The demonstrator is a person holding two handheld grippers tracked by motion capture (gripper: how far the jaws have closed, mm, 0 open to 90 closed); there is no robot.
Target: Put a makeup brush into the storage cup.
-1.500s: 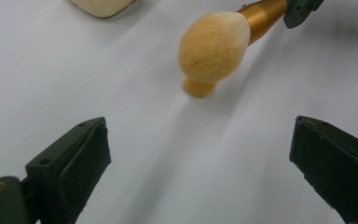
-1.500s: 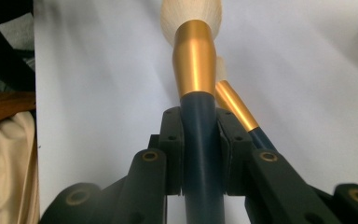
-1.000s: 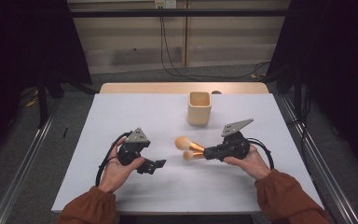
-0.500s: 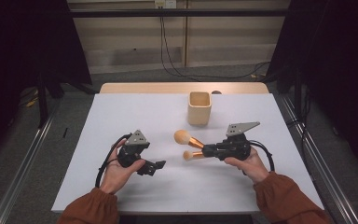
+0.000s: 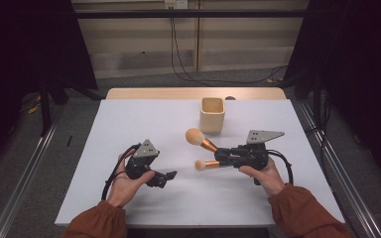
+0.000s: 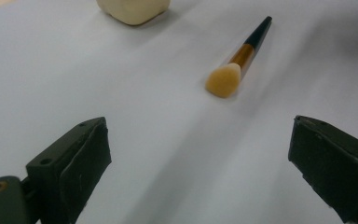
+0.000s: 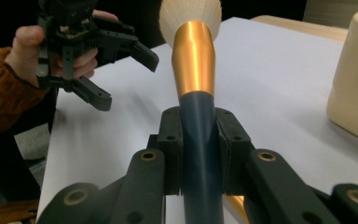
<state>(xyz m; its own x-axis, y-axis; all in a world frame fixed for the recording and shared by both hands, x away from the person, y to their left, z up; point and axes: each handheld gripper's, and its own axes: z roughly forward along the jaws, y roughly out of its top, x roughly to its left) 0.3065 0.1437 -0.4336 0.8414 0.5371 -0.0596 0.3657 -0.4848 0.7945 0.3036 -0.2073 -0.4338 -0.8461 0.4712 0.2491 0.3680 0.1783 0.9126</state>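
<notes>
Under right gripper (image 5: 217, 156): second brush (image 5: 206, 164) handle hidden.

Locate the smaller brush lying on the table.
In the high view, the smaller brush lies right of centre on the table, just below the bigger brush, nearer the person.

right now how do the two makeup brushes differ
The big brush is clamped by its dark handle in the right gripper and lifted at a slant; the small brush lies flat on the table, untouched. The big brush has a rounder, fuller head. Both share a copper ferrule and dark handle.
</notes>
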